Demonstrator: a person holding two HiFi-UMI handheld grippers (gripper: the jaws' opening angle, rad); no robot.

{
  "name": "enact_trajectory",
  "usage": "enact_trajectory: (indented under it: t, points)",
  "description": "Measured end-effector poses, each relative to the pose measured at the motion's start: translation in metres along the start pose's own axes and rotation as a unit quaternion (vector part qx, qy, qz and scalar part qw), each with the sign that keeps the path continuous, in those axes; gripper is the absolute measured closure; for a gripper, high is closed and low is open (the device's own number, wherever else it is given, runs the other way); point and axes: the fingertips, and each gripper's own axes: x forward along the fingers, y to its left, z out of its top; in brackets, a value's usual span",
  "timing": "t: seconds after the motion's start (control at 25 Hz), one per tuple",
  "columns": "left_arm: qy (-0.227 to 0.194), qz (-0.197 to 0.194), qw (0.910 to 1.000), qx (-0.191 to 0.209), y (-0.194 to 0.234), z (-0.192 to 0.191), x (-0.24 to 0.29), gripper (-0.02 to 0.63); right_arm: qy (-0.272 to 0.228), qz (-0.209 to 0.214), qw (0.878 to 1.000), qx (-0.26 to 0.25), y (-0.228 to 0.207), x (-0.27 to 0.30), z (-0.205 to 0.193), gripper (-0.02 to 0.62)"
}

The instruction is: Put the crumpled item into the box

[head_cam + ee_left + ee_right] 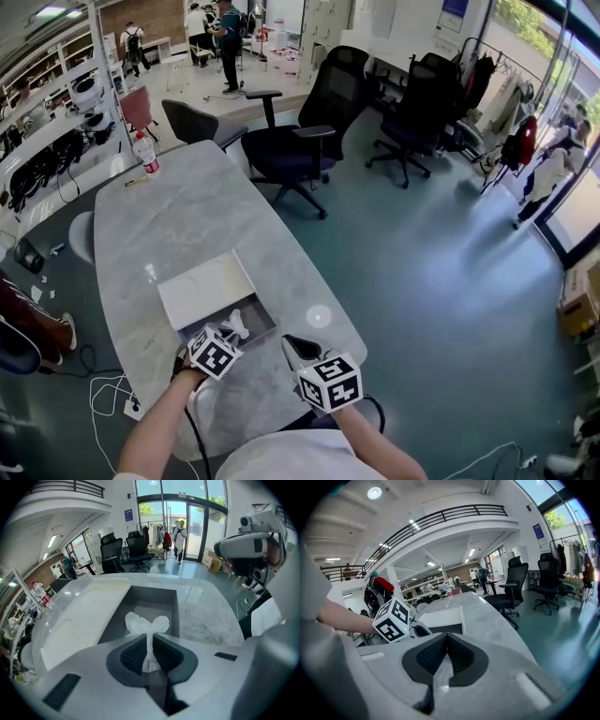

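Note:
My left gripper (149, 638) is shut on a white crumpled piece of paper (146, 624), whose loose end flares out past the jaw tips. It hangs just over the near edge of the dark grey open box (152, 605). In the head view the left gripper (232, 332) holds the paper (235, 323) at the box (259, 321) near the table's front edge. The box's white lid (206, 290) lies open on the far side. My right gripper (296, 345) hovers to the right of the box, shut and empty, and its jaws (447, 638) touch.
The grey marble table (187, 225) carries a plastic bottle (145, 153) at its far end. Black office chairs (309, 131) stand beyond the table on the right. People (228, 37) stand far off. A cable (108, 394) lies on the floor at left.

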Motion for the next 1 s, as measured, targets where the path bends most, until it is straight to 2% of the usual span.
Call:
enact_trajectory:
  t: [0.24,0.48,0.8,1.0]
  points:
    - [-0.007,-0.032,0.9993,-0.016,-0.005,0.002,0.000,0.583,0.003,-0.011,1.000,-0.001,-0.003,-0.005,0.000,0.591]
    - [-0.017,-0.027,0.9992,-0.024,-0.008,0.009,-0.006,0.564,0.002,-0.001,1.000,-0.014,-0.004,-0.010,0.007,0.591]
    - [-0.046,0.038,0.9954,-0.076,0.001,0.016,-0.035,0.548,0.000,0.038,0.999,-0.035,0.002,-0.014,0.016,0.591]
    - [-0.091,0.078,0.9839,-0.132,0.001,0.021,-0.056,0.549,0.001,0.064,0.997,-0.048,0.004,-0.019,0.025,0.591]
